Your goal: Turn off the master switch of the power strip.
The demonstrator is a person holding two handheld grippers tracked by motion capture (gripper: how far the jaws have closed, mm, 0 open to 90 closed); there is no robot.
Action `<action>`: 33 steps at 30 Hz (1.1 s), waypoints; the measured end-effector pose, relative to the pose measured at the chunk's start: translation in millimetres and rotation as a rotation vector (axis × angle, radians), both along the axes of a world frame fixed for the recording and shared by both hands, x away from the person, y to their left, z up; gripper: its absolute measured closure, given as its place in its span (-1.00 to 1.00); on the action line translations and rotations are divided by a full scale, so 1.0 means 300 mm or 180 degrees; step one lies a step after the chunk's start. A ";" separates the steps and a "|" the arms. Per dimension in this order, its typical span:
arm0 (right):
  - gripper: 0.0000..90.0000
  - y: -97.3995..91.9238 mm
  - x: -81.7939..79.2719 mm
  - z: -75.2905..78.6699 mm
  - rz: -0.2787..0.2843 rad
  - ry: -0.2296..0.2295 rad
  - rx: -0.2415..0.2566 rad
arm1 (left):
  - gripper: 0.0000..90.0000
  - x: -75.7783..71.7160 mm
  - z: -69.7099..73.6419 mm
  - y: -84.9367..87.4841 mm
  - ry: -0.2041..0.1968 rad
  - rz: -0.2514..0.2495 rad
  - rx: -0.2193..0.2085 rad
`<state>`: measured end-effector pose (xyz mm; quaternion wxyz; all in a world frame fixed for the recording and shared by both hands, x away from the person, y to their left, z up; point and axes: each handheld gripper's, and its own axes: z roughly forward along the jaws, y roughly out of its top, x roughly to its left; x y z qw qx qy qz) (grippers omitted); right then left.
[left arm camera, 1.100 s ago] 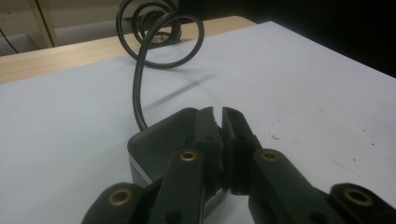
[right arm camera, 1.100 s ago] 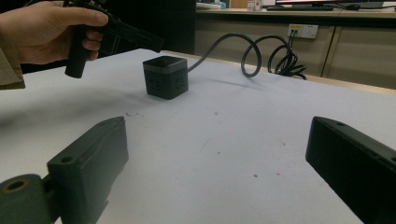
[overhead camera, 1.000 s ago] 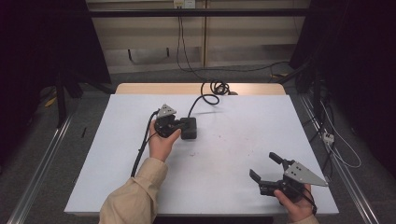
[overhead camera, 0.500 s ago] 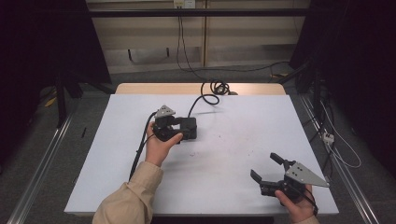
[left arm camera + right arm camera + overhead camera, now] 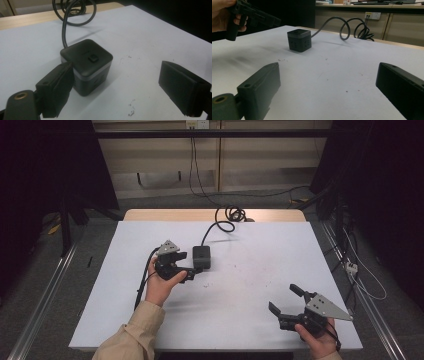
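A black cube-shaped power socket [image 5: 201,257] stands on the white table [image 5: 250,270], and its black cable [image 5: 218,226] runs back to a coil at the far edge. My left gripper [image 5: 189,264] is just left of the cube. Its jaws have just been opening and now stand wide. In the left gripper view the cube [image 5: 86,65] sits just ahead of the left jaw, untouched, with a small button on top, and nothing lies between the jaws of the left gripper [image 5: 116,75]. My right gripper [image 5: 286,299] is open near the front right corner, far from the cube [image 5: 299,40].
The coiled cable [image 5: 353,27] lies on the wooden strip at the table's far edge. Small dark specks mark the white surface. A wall socket [image 5: 373,15] and cabinets stand behind the table. The left hand and its gripper [image 5: 254,16] appear at the upper left of the right gripper view.
The left gripper's jaws have opened, and it has drawn back a little from the cube toward the person. The cube and the right gripper have stayed put.
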<state>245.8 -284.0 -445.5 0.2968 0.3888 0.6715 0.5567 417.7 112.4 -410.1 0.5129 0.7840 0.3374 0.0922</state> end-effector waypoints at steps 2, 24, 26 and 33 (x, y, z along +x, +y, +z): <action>-0.89 0.000 0.000 0.001 -0.0002 -0.0001 0.0004 | -0.72 -0.005 -0.003 0.016 0.0002 0.0019 -0.0009; -0.89 0.002 -0.001 0.000 0.0000 -0.0001 0.0009 | -0.78 -0.082 -0.041 0.137 -0.0024 -0.0020 0.0021; -0.89 0.002 -0.001 0.000 -0.0002 -0.0001 0.0008 | -0.79 -0.088 -0.040 0.149 -0.0038 -0.0024 0.0019; -0.89 0.001 -0.003 0.001 -0.0001 -0.0003 0.0010 | -0.79 -0.116 -0.045 0.189 -0.0084 -0.0041 -0.0005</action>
